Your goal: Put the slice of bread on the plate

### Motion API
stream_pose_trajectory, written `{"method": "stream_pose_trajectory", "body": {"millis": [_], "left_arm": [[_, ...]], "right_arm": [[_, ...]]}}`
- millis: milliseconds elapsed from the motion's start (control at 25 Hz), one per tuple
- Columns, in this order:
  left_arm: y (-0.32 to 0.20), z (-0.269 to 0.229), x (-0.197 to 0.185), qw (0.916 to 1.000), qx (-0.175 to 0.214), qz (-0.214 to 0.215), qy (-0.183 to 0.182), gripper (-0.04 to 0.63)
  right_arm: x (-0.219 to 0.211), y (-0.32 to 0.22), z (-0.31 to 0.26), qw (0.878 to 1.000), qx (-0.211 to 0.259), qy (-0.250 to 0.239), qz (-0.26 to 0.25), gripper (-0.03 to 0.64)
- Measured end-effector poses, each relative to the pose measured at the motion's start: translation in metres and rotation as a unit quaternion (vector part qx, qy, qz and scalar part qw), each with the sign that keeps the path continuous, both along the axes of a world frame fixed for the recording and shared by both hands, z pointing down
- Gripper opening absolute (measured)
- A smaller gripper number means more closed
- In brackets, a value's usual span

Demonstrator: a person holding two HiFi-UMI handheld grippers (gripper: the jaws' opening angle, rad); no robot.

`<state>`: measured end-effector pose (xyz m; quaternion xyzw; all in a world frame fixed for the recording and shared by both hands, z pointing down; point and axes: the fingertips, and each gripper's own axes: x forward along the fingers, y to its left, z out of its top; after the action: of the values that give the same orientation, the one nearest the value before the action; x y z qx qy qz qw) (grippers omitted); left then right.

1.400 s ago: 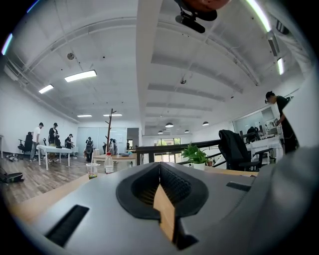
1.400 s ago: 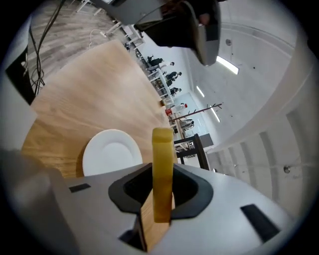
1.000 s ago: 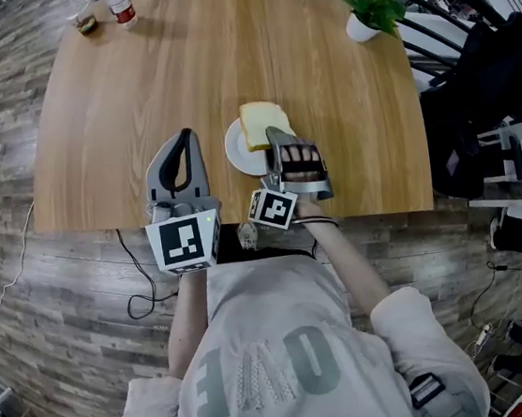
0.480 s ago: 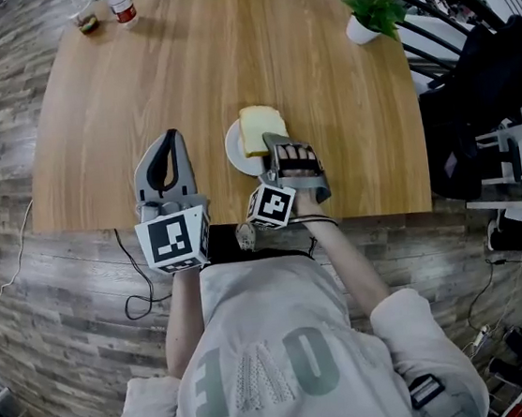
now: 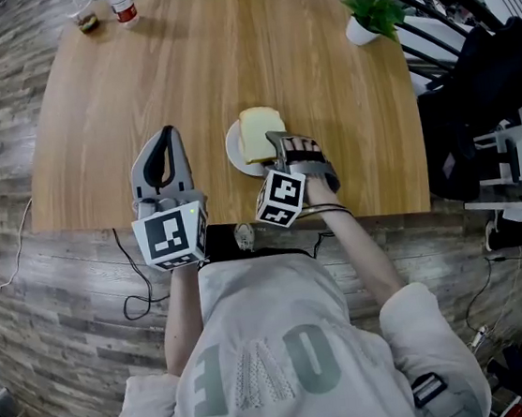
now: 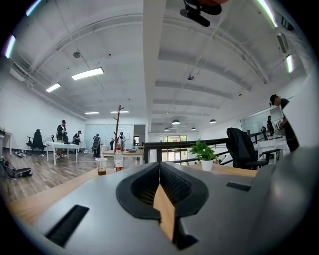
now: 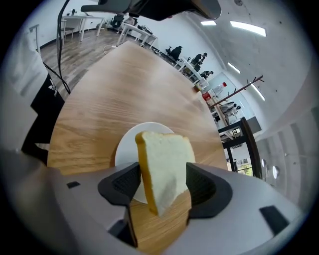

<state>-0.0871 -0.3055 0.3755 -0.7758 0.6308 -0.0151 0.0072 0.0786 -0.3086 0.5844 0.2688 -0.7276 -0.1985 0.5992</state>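
A slice of white bread (image 5: pixel 261 132) leans over the small white plate (image 5: pixel 236 155) near the table's front edge. My right gripper (image 5: pixel 277 140) points down at it from the near side. In the right gripper view the bread (image 7: pixel 164 164) stands on edge between the two pads, its lower corner over bare wood in front of the plate (image 7: pixel 124 149). The jaws of the right gripper (image 7: pixel 162 182) are opening, and wood shows between the slice and the right pad. My left gripper (image 5: pixel 169 133) hovers left of the plate, level and shut, and its jaws (image 6: pixel 159 167) hold nothing.
A potted plant (image 5: pixel 368 1) stands at the table's far right corner. A bottle (image 5: pixel 123 7) and a cup (image 5: pixel 82 17) sit at the far left. A black chair (image 5: pixel 491 80) is beyond the right edge. The table's front edge (image 5: pixel 375 212) runs just below the grippers.
My right gripper has tipped downward with the bread over the plate, and its jaws now stand wider. My left gripper has drifted slightly left.
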Motion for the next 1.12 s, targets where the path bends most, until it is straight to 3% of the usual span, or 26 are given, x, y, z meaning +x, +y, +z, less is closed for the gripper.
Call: {"method": "stream_pose_trajectory", "body": {"millis": [120, 280, 560, 640, 720, 800, 920, 1000, 1120], "left_arm": [[-0.002, -0.004, -0.001, 1.0000, 0.005, 0.001, 0.006, 0.009], [-0.003, -0.009, 0.001, 0.9998, 0.015, 0.005, 0.008, 0.009], [-0.003, -0.020, 0.005, 0.9995, 0.030, 0.009, 0.009, 0.009], [-0.001, -0.033, 0.008, 0.9989, 0.045, 0.011, 0.008, 0.009], [0.000, -0.050, 0.014, 0.9977, 0.066, 0.017, 0.001, 0.009], [-0.003, -0.068, 0.022, 0.9957, 0.088, 0.026, -0.015, 0.009], [-0.004, -0.095, 0.030, 0.9919, 0.118, 0.033, -0.032, 0.009], [-0.001, -0.109, 0.034, 0.9899, 0.133, 0.037, -0.033, 0.009], [0.004, -0.122, 0.043, 0.9870, 0.145, 0.055, -0.043, 0.009]], "right_arm": [[-0.001, 0.007, -0.001, 1.000, -0.020, -0.002, -0.010, 0.285], [0.000, 0.010, -0.017, 1.000, -0.010, 0.001, -0.025, 0.290], [0.001, 0.010, -0.085, 0.999, -0.001, -0.038, -0.034, 0.290], [-0.001, 0.006, -0.117, 0.997, 0.016, -0.075, -0.031, 0.290], [-0.002, -0.002, -0.159, 0.987, 0.046, -0.156, -0.011, 0.290], [-0.003, -0.011, -0.202, 0.962, 0.075, -0.261, 0.021, 0.288], [-0.004, -0.010, -0.256, 0.908, 0.093, -0.405, 0.048, 0.288], [-0.003, -0.003, -0.285, 0.863, 0.103, -0.492, 0.047, 0.287], [0.010, 0.007, -0.316, 0.785, 0.112, -0.608, 0.044, 0.275]]}}
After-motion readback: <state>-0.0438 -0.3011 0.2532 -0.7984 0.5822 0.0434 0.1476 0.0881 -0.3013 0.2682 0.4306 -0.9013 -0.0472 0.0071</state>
